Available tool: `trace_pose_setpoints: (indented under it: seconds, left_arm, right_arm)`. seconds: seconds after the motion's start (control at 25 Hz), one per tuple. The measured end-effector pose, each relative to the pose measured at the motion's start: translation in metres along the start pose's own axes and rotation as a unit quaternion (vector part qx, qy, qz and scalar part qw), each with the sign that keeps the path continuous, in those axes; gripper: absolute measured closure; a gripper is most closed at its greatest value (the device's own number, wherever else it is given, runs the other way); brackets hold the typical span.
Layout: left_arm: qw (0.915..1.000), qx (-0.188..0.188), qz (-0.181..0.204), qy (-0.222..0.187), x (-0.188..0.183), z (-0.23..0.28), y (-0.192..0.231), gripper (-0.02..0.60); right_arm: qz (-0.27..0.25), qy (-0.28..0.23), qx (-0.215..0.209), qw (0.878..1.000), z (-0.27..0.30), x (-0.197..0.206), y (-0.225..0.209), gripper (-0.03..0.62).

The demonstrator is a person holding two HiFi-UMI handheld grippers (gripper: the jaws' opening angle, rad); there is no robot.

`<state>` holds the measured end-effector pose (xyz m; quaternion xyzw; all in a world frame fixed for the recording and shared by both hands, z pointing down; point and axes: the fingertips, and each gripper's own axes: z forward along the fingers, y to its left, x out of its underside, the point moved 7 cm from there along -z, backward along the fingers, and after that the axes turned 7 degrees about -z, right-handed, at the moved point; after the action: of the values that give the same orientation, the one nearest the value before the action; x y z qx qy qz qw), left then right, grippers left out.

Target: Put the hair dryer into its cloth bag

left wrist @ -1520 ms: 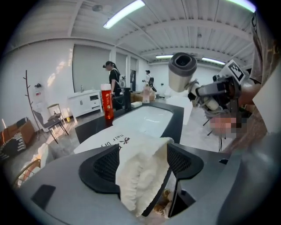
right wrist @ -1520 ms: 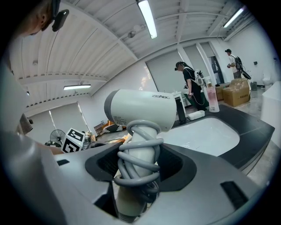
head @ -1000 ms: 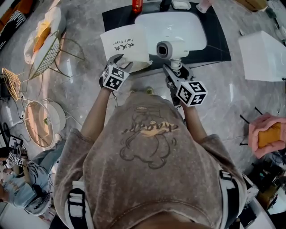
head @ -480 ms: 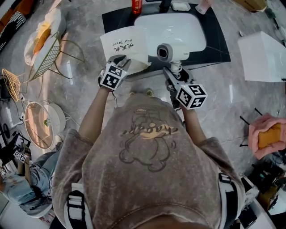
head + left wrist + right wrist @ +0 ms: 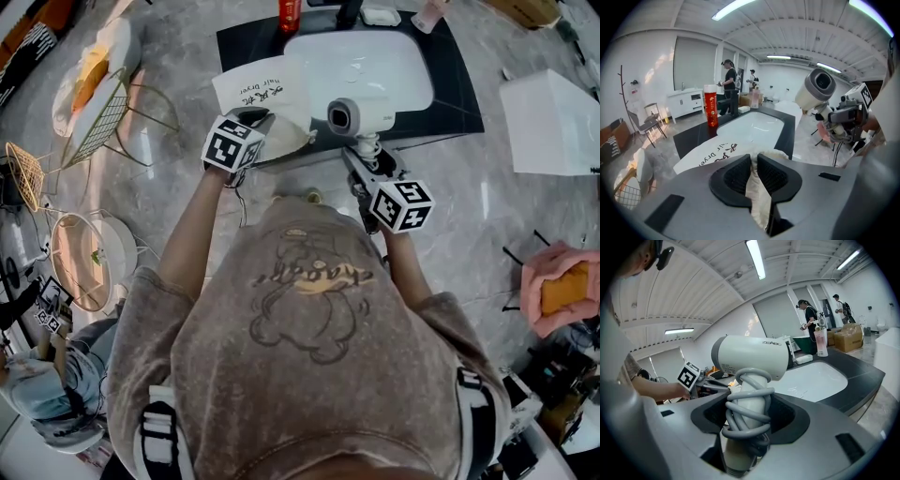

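Note:
The white cloth bag (image 5: 267, 98), printed "Hair Dryer", lies on the dark counter beside the basin. My left gripper (image 5: 251, 120) has just been closing and is shut on the bag's near edge; a fold of the cloth bag (image 5: 756, 187) is pinched between the black pads. To its right, my right gripper (image 5: 367, 161) is shut on the handle of the white hair dryer (image 5: 349, 111), which stands upright with its grey cord wound round the handle. In the right gripper view the hair dryer (image 5: 752, 357) fills the jaws, barrel pointing right.
A white oval basin (image 5: 366, 61) is set in the dark counter (image 5: 459, 94), with a red bottle (image 5: 710, 111) at its far side. A white box (image 5: 553, 117) stands at the right. Wire stands and baskets (image 5: 89, 112) crowd the floor at left. People stand far back in the room.
My left gripper has closed on the bag's edge and risen a little, lifting the cloth. The right gripper and hair dryer have stayed put.

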<state>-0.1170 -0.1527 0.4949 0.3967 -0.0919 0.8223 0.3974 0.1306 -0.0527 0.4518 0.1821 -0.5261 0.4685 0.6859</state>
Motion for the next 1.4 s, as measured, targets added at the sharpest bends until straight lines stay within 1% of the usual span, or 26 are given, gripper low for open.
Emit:
trace_pose_setpoints:
  seconds: [0.16,0.4,0.52,0.64,0.76,0.84,0.96,1.12,1.24,1.4]
  left_arm:
    - [0.9994,0.023,-0.024,-0.001,-0.013,0.003,0.004,0.525]
    - [0.9987,0.042,-0.028,0.006,-0.022,0.002,0.005,0.525]
    - [0.9985,0.047,-0.028,0.007,-0.026,0.004,0.005,0.525]
    - [0.9984,0.049,-0.027,0.008,-0.029,0.004,0.002,0.525]
    - [0.9983,0.051,-0.028,0.008,-0.028,0.003,0.001,0.525]
    - [0.9984,0.05,-0.026,0.009,-0.028,0.003,0.001,0.525]
    - [0.9984,0.049,-0.023,0.013,-0.028,0.006,0.001,0.525]
    - [0.9983,0.051,-0.023,0.018,-0.028,0.01,-0.004,0.525]
    - [0.9982,0.052,-0.022,0.019,-0.029,0.008,-0.006,0.525]
    - [0.9982,0.053,-0.021,0.021,-0.03,0.003,-0.011,0.525]
  right_arm:
    - [-0.019,0.025,-0.015,0.999,0.001,0.005,0.002,0.349]
    - [-0.065,0.075,-0.056,0.993,0.0,0.015,0.018,0.349]
    - [-0.091,0.109,-0.081,0.987,0.005,0.022,0.026,0.349]
    - [-0.105,0.14,-0.103,0.979,0.01,0.03,0.032,0.349]
    - [-0.128,0.169,-0.125,0.969,0.017,0.04,0.04,0.349]
    - [-0.141,0.183,-0.143,0.962,0.023,0.047,0.046,0.349]
    - [-0.146,0.2,-0.171,0.954,0.035,0.059,0.051,0.349]
    - [-0.159,0.226,-0.198,0.941,0.046,0.072,0.057,0.349]
    - [-0.17,0.24,-0.21,0.933,0.053,0.079,0.064,0.349]
    - [-0.173,0.252,-0.203,0.93,0.061,0.083,0.063,0.349]
